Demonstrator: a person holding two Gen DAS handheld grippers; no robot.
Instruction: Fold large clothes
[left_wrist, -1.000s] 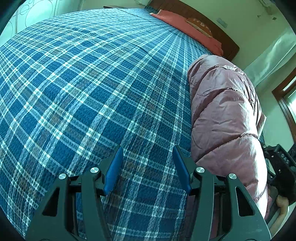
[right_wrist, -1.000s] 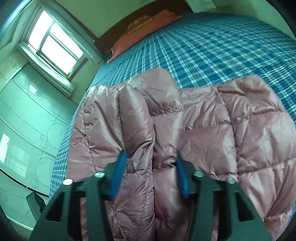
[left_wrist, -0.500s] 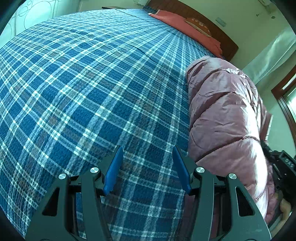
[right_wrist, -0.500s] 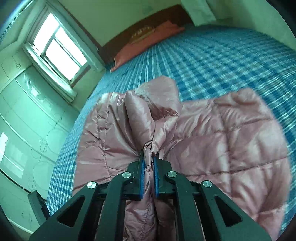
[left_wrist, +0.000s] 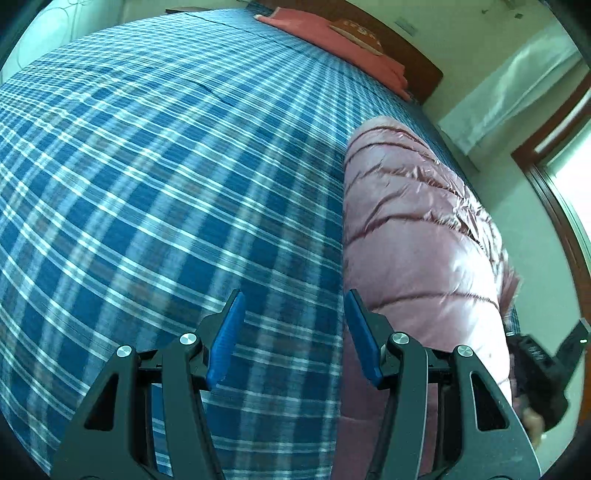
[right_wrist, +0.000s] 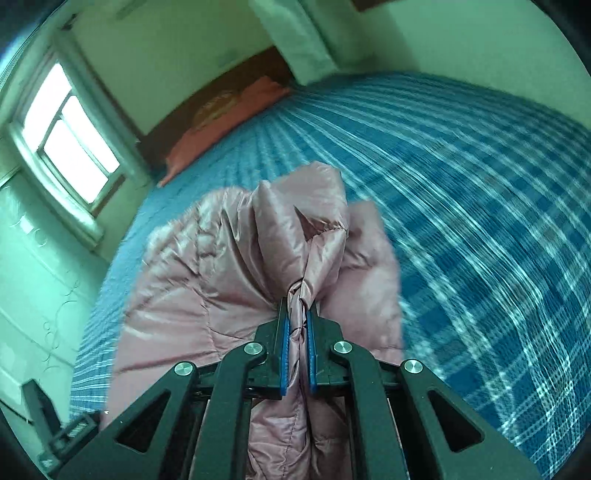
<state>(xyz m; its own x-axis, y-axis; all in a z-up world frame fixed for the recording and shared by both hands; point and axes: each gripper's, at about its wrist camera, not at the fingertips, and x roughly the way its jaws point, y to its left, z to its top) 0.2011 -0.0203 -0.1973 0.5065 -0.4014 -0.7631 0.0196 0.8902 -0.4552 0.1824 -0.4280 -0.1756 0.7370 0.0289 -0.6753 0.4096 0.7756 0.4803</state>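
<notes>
My right gripper (right_wrist: 296, 332) pinches a bunched fold of the pink puffer jacket (right_wrist: 229, 280); my left gripper (left_wrist: 293, 336) hangs half-spread, empty, over the plaid bedspread (left_wrist: 147, 184).

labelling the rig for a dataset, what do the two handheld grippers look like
Both match: the left gripper and right gripper have matte black angular frames with triangular cut-outs, round silver pivot screws, and flat blue pads on the fingers. No cables, markings or sleeves show.

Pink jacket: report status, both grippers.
Right gripper shut on bunched pink jacket. Left gripper open, empty, over plaid bedspread. Nothing in the way.
</notes>
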